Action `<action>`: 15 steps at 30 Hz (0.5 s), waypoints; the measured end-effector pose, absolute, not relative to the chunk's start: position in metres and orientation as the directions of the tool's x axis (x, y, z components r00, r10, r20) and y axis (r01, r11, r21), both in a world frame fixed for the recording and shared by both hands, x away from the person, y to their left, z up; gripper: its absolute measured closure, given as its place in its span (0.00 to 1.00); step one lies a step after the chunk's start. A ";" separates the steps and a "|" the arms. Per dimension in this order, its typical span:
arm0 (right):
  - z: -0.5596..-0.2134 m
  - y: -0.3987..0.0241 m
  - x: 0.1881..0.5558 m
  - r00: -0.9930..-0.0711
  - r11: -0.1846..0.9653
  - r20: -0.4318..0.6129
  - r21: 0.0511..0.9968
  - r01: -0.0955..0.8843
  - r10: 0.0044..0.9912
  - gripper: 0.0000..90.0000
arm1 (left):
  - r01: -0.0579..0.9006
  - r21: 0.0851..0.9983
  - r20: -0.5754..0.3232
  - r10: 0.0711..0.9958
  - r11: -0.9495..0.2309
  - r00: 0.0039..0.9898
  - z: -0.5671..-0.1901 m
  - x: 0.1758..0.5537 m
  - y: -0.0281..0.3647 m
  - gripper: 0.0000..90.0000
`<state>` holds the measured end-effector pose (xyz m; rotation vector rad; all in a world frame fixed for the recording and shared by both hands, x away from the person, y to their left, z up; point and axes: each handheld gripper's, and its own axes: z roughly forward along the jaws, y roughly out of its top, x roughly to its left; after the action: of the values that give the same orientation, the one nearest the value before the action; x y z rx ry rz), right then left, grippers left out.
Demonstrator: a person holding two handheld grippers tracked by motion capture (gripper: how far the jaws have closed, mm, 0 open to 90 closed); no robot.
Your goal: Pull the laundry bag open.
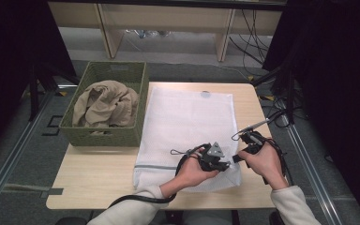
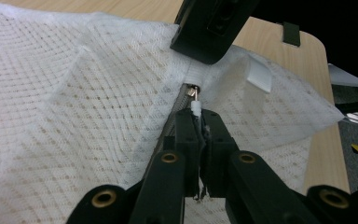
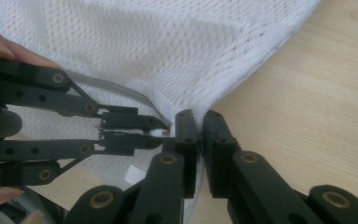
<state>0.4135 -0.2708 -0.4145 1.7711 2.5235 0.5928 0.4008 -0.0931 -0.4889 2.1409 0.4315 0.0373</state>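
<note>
where light wood table [image 1: 98, 173] ends: grey floor [image 1: 23, 140], black curtains [image 1: 337, 70].

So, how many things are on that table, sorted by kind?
Mesh bags: 1, the white laundry bag
Baskets: 1, the green basket
Clothes: 1, the beige bundle in the basket
Handheld grippers: 2, the left gripper and the right gripper, both at the bag's near corner
Total: 5

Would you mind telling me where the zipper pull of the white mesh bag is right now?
The zipper pull is pinched in the left gripper, at the near right corner of the mesh bag on the table, right beside the right gripper, which clamps the bag's corner.
</note>
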 end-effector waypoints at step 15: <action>-0.416 -0.271 0.414 -0.359 0.292 0.201 0.299 0.909 0.911 0.96 | 0.304 0.784 -0.134 0.330 -0.541 0.934 -0.488 0.399 -0.089 0.96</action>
<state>0.4139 -0.2711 -0.4163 1.7737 2.5188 0.5733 0.3992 -0.0886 -0.4875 2.1758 0.4477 0.0365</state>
